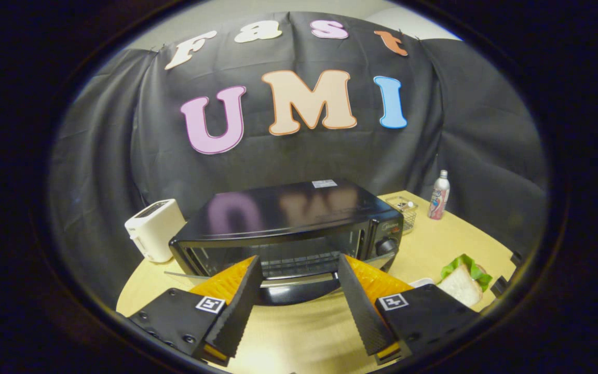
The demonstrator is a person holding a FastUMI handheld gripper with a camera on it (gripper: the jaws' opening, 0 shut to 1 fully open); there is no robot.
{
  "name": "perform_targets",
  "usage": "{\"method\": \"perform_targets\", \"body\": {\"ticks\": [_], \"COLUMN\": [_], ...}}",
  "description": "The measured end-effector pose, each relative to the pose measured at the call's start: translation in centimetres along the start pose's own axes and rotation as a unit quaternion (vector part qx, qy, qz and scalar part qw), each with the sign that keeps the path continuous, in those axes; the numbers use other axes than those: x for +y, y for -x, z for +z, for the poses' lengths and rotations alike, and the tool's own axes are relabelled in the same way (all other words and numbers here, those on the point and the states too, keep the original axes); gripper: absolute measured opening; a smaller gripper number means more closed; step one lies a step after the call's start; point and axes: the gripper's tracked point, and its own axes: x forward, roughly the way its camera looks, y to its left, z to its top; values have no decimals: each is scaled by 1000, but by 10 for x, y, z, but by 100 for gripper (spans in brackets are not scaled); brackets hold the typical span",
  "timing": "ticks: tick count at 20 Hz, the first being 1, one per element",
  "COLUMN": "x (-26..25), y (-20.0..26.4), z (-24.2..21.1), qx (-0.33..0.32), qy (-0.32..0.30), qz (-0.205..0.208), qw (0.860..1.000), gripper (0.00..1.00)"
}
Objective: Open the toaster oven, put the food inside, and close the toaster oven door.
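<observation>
From the gripper view, the toaster oven [291, 228] sits just ahead with its door [299, 288] dropped open, so opening looks done. The gripper [299, 265] is spread wide, holding nothing, fingertips at the door's edge. The sandwich [464, 280] waits on the table [434, 244] to the right, with open room between.

Black cloth wall [299, 156] behind; light wood table [449, 244]; pale wall strip above.

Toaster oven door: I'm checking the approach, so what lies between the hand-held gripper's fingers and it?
Nothing: in the gripper view the open hand-held gripper already straddles the toaster oven door handle.
</observation>
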Motion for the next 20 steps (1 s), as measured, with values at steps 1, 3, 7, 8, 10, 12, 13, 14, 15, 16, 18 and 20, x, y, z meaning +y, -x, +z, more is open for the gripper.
{"method": "perform_targets", "body": {"ticks": [1,3,7,8,10,12,13,14,15,16,18,20], "x": [-2,-5,-13,-15,-18,-21,-23,-24,-27,-29,-30,-35], "y": [3,9,32,36,41,43,44,46,48,49,48,46], "z": [-4,-13,-41,-48,-60,-74,-83,-92,-102,-111,-128,-147], "qx": [7,24,70,81,95,113,125,138,150,161,183,204], "qy": [-2,-5,0,3,7,11,14,19,26,36,49,42], "qz": [-4,-13,-42,-48,-55,-60,-62,-64,-66,-69,-70,-71], "qw": [1000,1000,997,996,994,992,990,988,986,984,979,976], "gripper": [91,92,91,91,91,91,91,91,91,91,91,91]}}
